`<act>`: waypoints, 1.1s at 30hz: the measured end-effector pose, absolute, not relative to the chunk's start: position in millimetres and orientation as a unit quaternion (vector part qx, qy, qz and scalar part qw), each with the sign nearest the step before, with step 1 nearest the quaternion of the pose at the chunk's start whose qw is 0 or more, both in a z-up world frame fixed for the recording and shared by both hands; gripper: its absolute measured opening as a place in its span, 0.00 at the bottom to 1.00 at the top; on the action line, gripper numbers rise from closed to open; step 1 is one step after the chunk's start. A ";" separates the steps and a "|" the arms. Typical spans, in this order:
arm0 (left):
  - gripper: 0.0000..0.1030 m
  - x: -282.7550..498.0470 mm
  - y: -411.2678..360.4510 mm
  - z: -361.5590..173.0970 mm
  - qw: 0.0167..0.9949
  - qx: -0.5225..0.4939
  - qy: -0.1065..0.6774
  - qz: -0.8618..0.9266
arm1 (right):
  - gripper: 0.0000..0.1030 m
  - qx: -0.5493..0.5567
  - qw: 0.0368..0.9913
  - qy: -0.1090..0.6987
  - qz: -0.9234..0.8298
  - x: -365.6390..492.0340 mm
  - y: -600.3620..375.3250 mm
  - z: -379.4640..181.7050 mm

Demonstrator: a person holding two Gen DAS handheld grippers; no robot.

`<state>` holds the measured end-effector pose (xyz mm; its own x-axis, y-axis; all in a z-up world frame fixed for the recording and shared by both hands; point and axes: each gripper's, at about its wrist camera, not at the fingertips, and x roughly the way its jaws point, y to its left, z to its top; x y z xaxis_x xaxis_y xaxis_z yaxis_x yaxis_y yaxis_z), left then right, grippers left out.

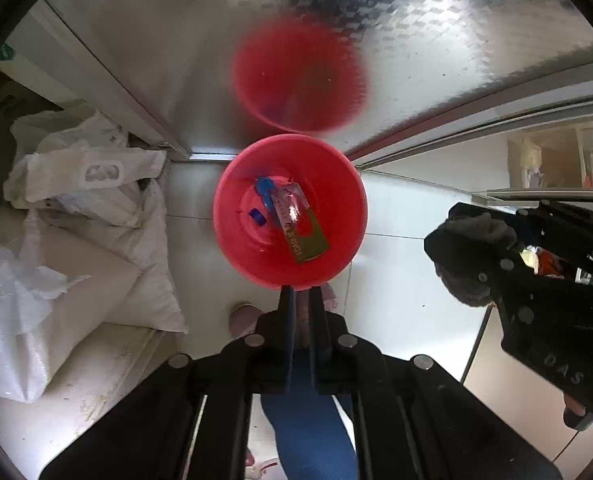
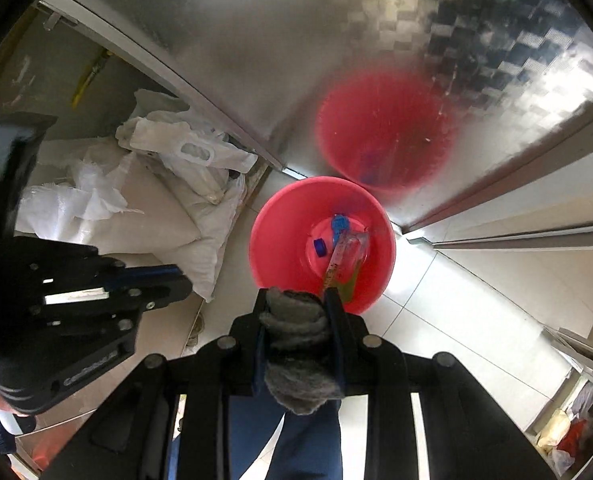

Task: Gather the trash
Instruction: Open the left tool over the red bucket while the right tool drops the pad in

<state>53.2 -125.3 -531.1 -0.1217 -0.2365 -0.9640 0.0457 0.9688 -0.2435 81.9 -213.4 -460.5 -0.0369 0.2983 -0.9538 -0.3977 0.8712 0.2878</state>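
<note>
Gripped between my right claw's closed-in fingers, a grey wad of steel wool hung above the red bin on the floor tiles for dropping in, while my left claw, pressed nearly together on nothing, waited alongside.

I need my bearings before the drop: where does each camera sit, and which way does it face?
Left wrist: on the left tool, facing down at the red plastic bucket; right tool and blue-trousered leg show.
Right wrist: on the right tool, clamping a grey wool wad; left tool shows.
Shared: bucket, white sacks.
</note>
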 end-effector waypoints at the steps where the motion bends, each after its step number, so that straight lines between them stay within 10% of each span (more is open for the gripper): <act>1: 0.05 53.0 -125.9 -531.9 0.659 -0.064 0.742 -0.106 | 0.23 -0.037 0.693 0.675 0.251 81.6 -213.7 -460.8; 3: 0.07 53.5 -125.7 -534.4 0.661 -0.061 0.741 -0.105 | 0.23 -0.036 0.691 0.677 0.252 80.6 -213.6 -461.1; 8: 0.64 52.4 -121.8 -531.4 0.667 -0.054 0.736 -0.106 | 0.23 -0.037 0.689 0.676 0.257 82.0 -213.2 -463.1; 11: 0.80 51.3 -118.5 -526.1 0.678 -0.048 0.727 -0.103 | 0.23 -0.037 0.689 0.676 0.261 82.9 -211.4 -464.4; 26: 1.00 35.8 -89.4 -526.2 0.692 -0.029 0.719 -0.054 | 0.26 -0.059 0.676 0.675 0.291 88.5 -189.7 -495.7; 33: 1.00 26.0 -82.7 -531.9 0.685 -0.037 0.726 -0.045 | 0.67 -0.060 0.678 0.671 0.295 92.7 -189.1 -498.5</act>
<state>26.0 -82.7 -531.9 -0.0583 -0.1166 -0.9915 0.0080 0.9931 -0.1173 92.7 -189.1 -498.5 -0.0743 0.3187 -0.9449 -0.4804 0.8189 0.3140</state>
